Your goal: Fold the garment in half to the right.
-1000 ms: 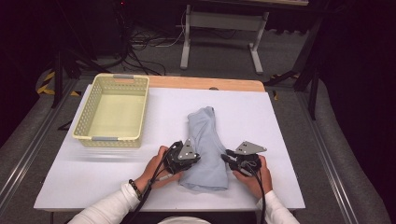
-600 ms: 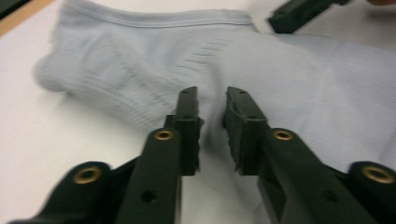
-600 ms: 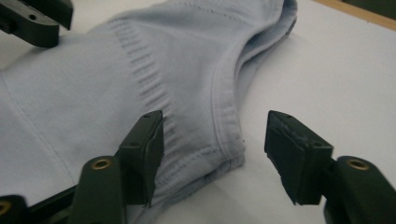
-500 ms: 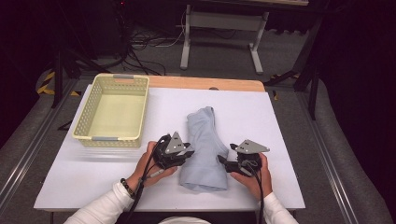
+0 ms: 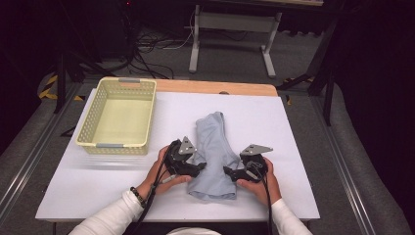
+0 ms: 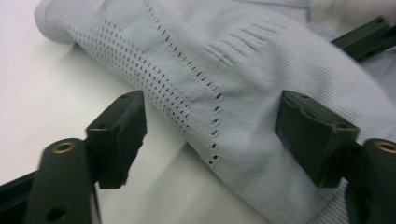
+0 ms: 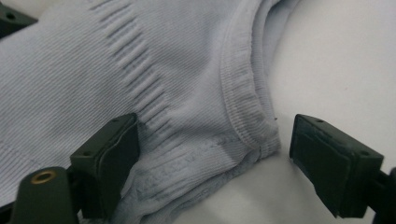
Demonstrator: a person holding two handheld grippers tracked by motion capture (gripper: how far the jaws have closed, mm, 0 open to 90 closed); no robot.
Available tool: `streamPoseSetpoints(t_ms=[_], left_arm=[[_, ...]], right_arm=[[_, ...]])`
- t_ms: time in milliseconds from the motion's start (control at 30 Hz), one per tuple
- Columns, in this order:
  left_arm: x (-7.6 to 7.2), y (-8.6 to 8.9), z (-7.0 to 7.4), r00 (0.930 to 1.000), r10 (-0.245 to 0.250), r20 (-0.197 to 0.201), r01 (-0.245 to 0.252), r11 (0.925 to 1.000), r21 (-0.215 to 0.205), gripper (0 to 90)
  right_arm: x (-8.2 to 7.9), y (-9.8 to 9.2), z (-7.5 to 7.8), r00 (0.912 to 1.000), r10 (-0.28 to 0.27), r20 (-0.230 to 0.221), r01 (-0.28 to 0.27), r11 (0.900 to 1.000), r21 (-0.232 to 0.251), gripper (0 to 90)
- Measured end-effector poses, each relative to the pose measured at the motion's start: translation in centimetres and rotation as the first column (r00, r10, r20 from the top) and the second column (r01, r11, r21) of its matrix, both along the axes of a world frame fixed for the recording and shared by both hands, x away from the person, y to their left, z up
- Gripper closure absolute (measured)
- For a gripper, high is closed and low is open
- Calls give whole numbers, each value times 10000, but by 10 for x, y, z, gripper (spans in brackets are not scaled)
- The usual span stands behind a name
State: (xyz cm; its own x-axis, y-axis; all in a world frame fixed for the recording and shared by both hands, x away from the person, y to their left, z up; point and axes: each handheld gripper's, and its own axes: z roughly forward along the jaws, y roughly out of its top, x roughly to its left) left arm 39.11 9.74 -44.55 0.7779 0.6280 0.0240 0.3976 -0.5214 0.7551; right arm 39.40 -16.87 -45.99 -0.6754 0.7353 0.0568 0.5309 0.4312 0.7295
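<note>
Two hand-held grippers, left (image 5: 199, 168) and right (image 5: 229, 171), just released, flank one grey garment (image 5: 214, 142); one basket (image 5: 117, 146).

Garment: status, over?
Both tongs, left and right, just opened, pads off cloth. Garment flat on table, edges between jaws. Basket aside, nothing in the way.

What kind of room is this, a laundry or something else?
Probably a lab or workshop set up for recording, not a laundry: a white-topped table on a dark floor, loose cables behind it, and a person holding a left gripper and right gripper beside a grey garment.
</note>
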Motion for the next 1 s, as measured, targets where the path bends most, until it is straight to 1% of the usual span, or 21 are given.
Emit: streamPoseSetpoints(t_ms=[67,100,200,267,300,333,367,400,500,533,567,600,667,733,767,800,867,900,933,1000], left_arm=[[2,-2,-2,9997,20,-255,-19,10000,49,227],[3,-2,-4,9992,108,-393,-108,9999,2,223],[7,-1,-6,9968,114,-795,-127,9998,-156,213],[8,-1,-8,9930,131,-1173,-176,9991,-378,224],[10,0,-9,9900,-25,-1413,-55,9984,-564,254],[10,1,-9,9871,-172,-1593,62,9976,-693,310],[11,1,-10,9821,-309,-1857,144,9959,-897,349],[12,2,-11,9792,-450,-1977,243,9941,-1057,407],[12,3,-11,9718,-741,-2237,468,9911,-1247,484],[12,3,-10,9715,-822,-2225,562,9911,-1206,514],[11,2,-10,9727,-876,-2151,621,9905,-1223,546],[10,2,-10,9746,-916,-2046,686,9908,-1168,567],[8,0,-8,9794,-1051,-1723,903,9917,-917,623],[4,-3,-6,9830,-1083,-1482,980,9923,-753,670],[3,-4,-5,9844,-1063,-1402,980,9931,-650,685],[3,-4,-4,9860,-1082,-1268,1017,9932,-566,700],[2,-3,-3,9880,-990,-1187,944,9946,-439,706],[1,-1,-2,9892,-874,-1173,828,9956,-433,706],[2,2,-1,9915,-751,-1067,707,9965,-449,705],[2,7,0,9934,-483,-1043,436,9979,-473,693]], right_arm=[[2,-1,0,9999,76,-88,-76,10000,41,167],[2,-1,0,9999,97,-104,-96,9999,44,168],[3,0,1,9994,319,-159,-318,9995,62,215],[4,-1,1,9987,446,-252,-442,9989,146,246],[4,-1,2,9982,534,-289,-530,9985,165,283],[3,-1,2,9976,604,-340,-596,9979,237,328],[3,0,3,9972,655,-367,-646,9975,271,359],[3,0,3,9965,741,-396,-728,9968,330,413],[3,0,3,9942,941,-522,-907,9938,641,527],[3,-1,3,9926,1018,-658,-962,9918,841,570],[4,-2,2,9911,1079,-778,-993,9893,1072,607],[5,-2,2,9902,1133,-811,-1034,9878,1164,627],[6,-2,1,9872,1286,-939,-1157,9844,1324,677],[7,-2,1,9867,1334,-931,-1194,9825,1428,717],[7,-2,2,9868,1345,-898,-1211,9826,1407,730],[7,-1,3,9874,1389,-755,-1284,9832,1296,737],[8,3,4,9885,1408,-544,-1341,9848,1104,741],[9,4,5,9890,1398,-486,-1341,9853,1060,742],[11,6,6,9895,1395,-391,-1351,9860,973,742],[17,10,7,9901,1398,-135,-1383,9871,807,742]])
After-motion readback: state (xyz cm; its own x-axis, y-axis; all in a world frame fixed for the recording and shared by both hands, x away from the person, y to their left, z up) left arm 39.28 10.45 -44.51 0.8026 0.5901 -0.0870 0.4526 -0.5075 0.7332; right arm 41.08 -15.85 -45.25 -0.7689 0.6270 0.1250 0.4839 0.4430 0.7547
